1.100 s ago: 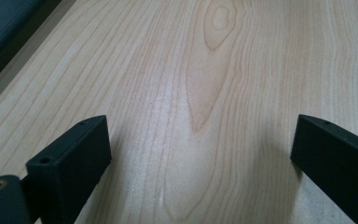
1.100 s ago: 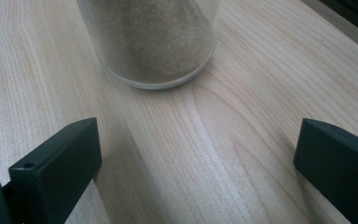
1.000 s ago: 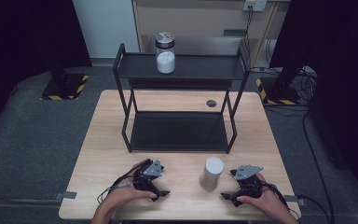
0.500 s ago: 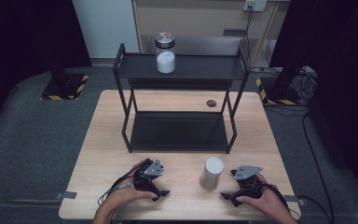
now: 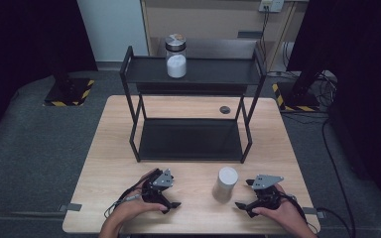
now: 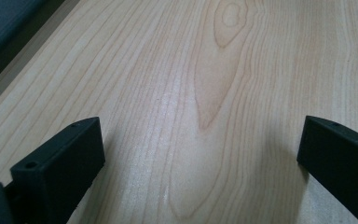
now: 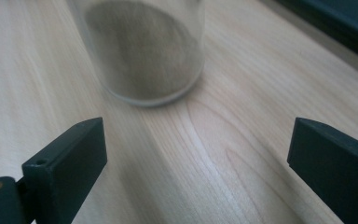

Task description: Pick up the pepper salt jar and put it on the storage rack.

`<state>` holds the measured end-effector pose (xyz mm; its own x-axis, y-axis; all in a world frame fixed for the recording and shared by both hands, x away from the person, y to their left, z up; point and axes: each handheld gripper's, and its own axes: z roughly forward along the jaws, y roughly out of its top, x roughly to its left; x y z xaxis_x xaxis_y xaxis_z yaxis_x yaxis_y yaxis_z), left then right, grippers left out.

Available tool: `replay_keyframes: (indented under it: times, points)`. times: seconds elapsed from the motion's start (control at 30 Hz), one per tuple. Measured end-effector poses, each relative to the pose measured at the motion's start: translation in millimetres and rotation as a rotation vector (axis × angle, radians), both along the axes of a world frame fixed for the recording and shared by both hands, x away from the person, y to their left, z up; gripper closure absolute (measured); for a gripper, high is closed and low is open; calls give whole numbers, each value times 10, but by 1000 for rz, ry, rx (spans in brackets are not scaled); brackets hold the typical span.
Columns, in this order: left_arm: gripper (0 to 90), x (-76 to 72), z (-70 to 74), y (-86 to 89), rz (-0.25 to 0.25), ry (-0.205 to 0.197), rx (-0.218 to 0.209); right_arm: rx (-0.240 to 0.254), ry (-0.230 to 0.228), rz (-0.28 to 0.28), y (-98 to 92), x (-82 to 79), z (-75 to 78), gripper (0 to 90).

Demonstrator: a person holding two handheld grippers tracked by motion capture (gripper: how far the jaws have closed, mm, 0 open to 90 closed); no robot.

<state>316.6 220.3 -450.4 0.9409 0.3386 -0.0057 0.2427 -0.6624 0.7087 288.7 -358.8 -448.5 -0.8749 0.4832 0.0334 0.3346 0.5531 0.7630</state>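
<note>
- Wooden table (image 5: 114, 148) carries a black 2-level rack (image 5: 191, 106) at the far side and a white-topped jar (image 5: 225, 183) near the front edge.
- This jar stands upright, so its long axis is vertical and its top points up; it is between the 2 grippers, closer to the right one.
- On the top shelf of the rack a second jar (image 5: 176, 55) also stands upright, half filled with white powder.
- A small dark round thing (image 5: 224, 109) lies on the table behind the rack; I cannot tell what it is.
- Left gripper (image 5: 170, 203) rests on the table under the person's left hand (image 5: 134, 208); its jaws are wide apart, with bare wood between them in the left gripper view.
- Right gripper (image 5: 244, 194) rests under the right hand (image 5: 283, 214), its jaws spread wide and holding nothing.
- From above the near jar shows a pale lid and side; the right gripper view shows its clear wall with grey-brown powder inside, blurred, standing ahead of the jaws and apart from them.
</note>
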Motion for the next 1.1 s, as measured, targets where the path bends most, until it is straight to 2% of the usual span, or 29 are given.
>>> replay_keyframes:
  times: [0.37,0.4,0.63,0.93,1.1]
  points:
    - [0,-2,0,-1,1,-1,0,37,-26,51,-54,-32,186,75]
    - [0,-3,-1,-1,1,-1,0,58,-38,60,-55,-43,228,79]
    - [0,-10,-1,-1,5,-1,0,100,-78,72,12,-89,323,84]
    - [0,-10,-1,-1,5,0,0,157,-88,76,109,-44,268,104]
    - [0,-11,-1,-1,5,-1,0,190,-92,69,181,-5,221,154]
